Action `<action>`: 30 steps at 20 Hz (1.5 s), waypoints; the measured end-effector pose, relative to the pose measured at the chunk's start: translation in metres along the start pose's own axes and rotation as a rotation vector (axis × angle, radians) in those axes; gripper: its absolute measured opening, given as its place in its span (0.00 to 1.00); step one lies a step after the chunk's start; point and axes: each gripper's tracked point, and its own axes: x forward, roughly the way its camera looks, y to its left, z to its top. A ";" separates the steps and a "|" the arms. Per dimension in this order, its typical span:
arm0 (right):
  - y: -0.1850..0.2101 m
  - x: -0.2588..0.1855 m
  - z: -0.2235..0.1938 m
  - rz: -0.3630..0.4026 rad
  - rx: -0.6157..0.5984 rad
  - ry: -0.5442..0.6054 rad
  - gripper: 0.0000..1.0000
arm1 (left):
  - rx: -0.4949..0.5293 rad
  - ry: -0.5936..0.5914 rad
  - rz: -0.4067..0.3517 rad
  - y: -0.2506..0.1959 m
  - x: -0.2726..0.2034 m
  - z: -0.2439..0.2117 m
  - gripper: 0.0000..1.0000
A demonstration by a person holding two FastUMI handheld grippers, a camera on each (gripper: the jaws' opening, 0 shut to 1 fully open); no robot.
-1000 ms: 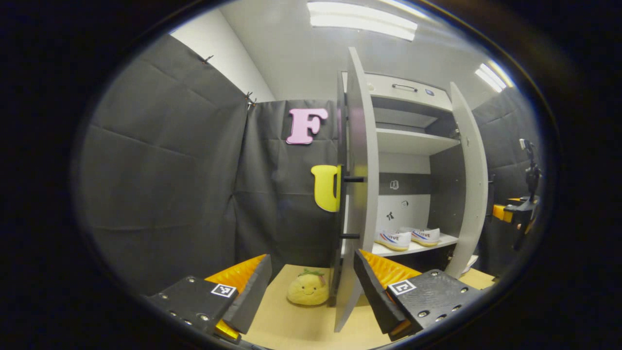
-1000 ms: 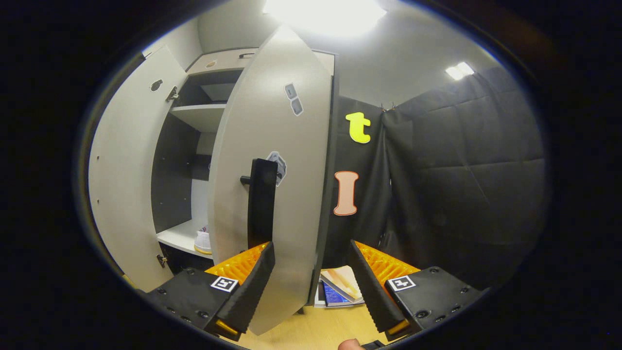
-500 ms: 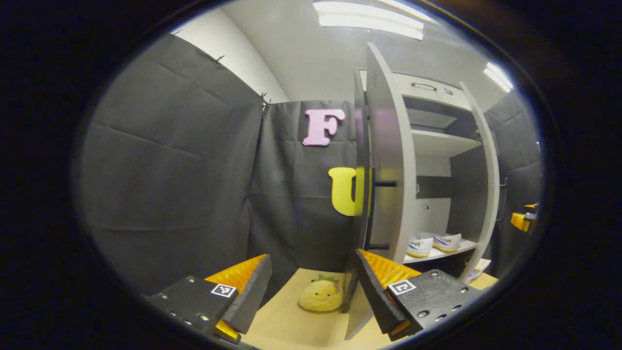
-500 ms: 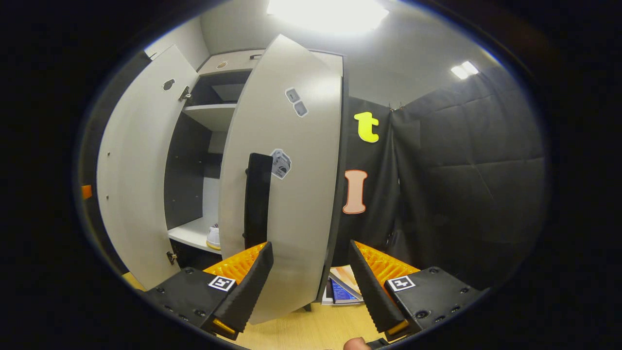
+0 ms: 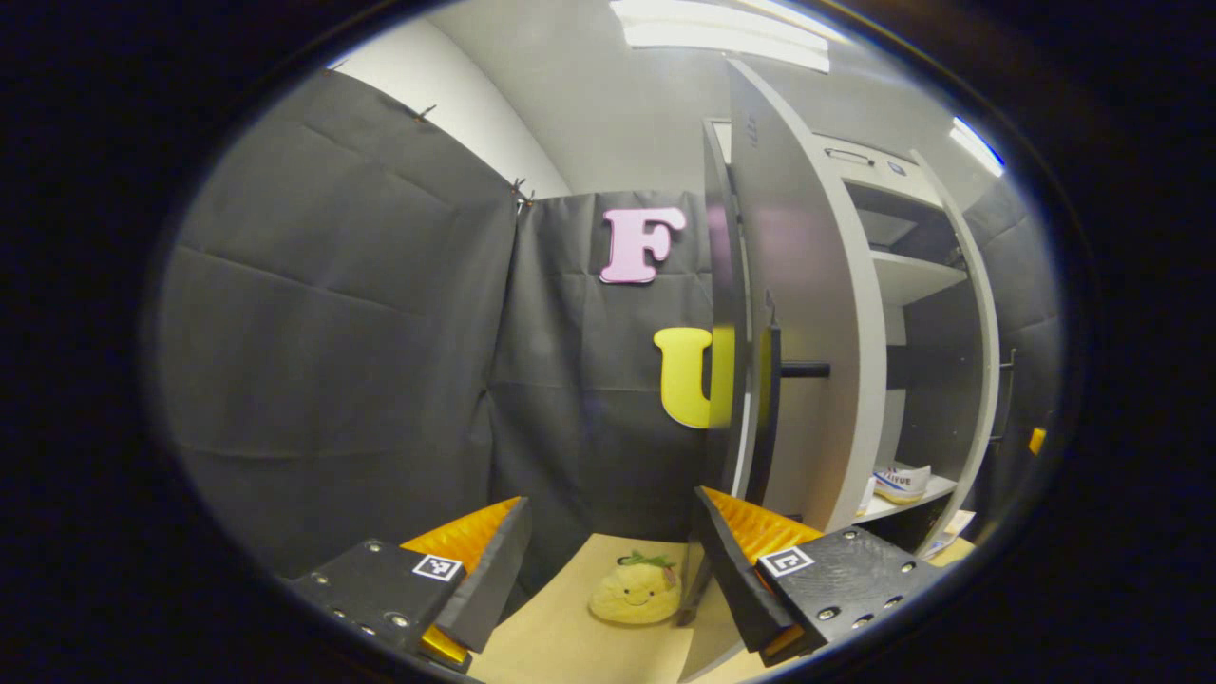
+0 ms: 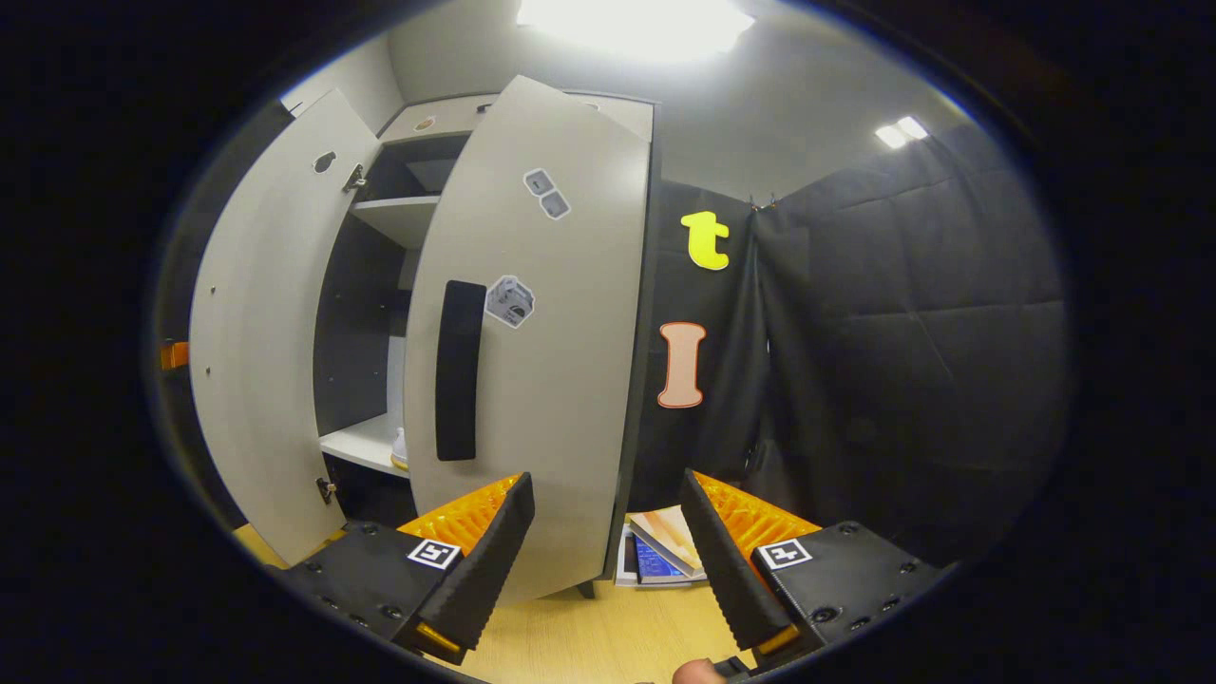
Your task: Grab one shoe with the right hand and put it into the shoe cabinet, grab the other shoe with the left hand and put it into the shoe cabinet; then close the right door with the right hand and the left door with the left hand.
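In the right gripper view, the right gripper [image 6: 608, 560] sits nearest the lens with its jaws spread wide and nothing between them, over the pale wooden floor [image 6: 608, 646]; its left finger stands in front of the lower edge of the tall pale-grey right cabinet door [image 6: 560, 380]. Whether it touches the panel cannot be told. Just past the fingers, the door's long black vertical handle [image 6: 459, 370] is in reach, and a small stack of books or magazines [image 6: 660, 551] lies on the floor beside the cabinet's foot. To close this door well, the gripper should press flat on the panel near the handle side, far from the hinge, and follow the door's arc rather than push straight in. In the left gripper view, the left gripper [image 5: 608, 570] is likewise open wide and empty, its right finger near the bottom edge of the grey left cabinet door [image 5: 807, 313], seen almost edge-on with its black bar handle [image 5: 771, 418] facing the cloth wall. A yellow smiling plush toy [image 5: 635, 594] rests on the floor beside that door but clear of its inward swing. Deeper in, a white sneaker with a striped side [image 5: 902, 480] lies on the white lower shelf [image 5: 912, 494] of the grey shoe cabinet [image 5: 912, 275], so the shoes appear stowed and only the doors remain.
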 end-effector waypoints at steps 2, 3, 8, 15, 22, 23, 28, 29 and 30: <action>-0.005 0.000 -0.004 -0.004 -0.001 0.009 0.98 | 0.019 -0.001 0.004 -0.002 0.002 -0.001 0.98; -0.007 0.000 -0.005 -0.006 -0.003 0.013 0.98 | 0.022 -0.006 0.002 -0.003 0.001 0.001 0.94; -0.010 0.004 -0.012 0.005 -0.002 0.024 0.98 | 0.014 -0.004 0.005 -0.006 0.002 -0.001 0.94; -0.010 0.008 -0.017 0.033 0.000 0.035 0.98 | -0.007 0.003 -0.058 -0.043 -0.004 -0.001 0.94; -0.026 0.009 -0.020 0.024 0.004 0.033 0.98 | 0.011 -0.008 -0.149 -0.101 -0.010 -0.001 0.94; -0.032 0.008 -0.022 0.015 0.003 0.035 0.98 | 0.005 -0.005 -0.155 -0.107 -0.010 -0.001 0.94; -0.059 0.000 -0.027 -0.022 0.003 0.049 0.96 | -0.011 0.000 -0.168 -0.132 -0.002 -0.003 0.94; -0.066 -0.002 -0.028 -0.032 0.003 0.051 0.96 | -0.015 0.000 -0.176 -0.139 -0.001 -0.003 0.94; -0.072 -0.004 -0.028 -0.041 0.004 0.052 0.96 | -0.018 0.000 -0.183 -0.146 0.001 -0.003 0.94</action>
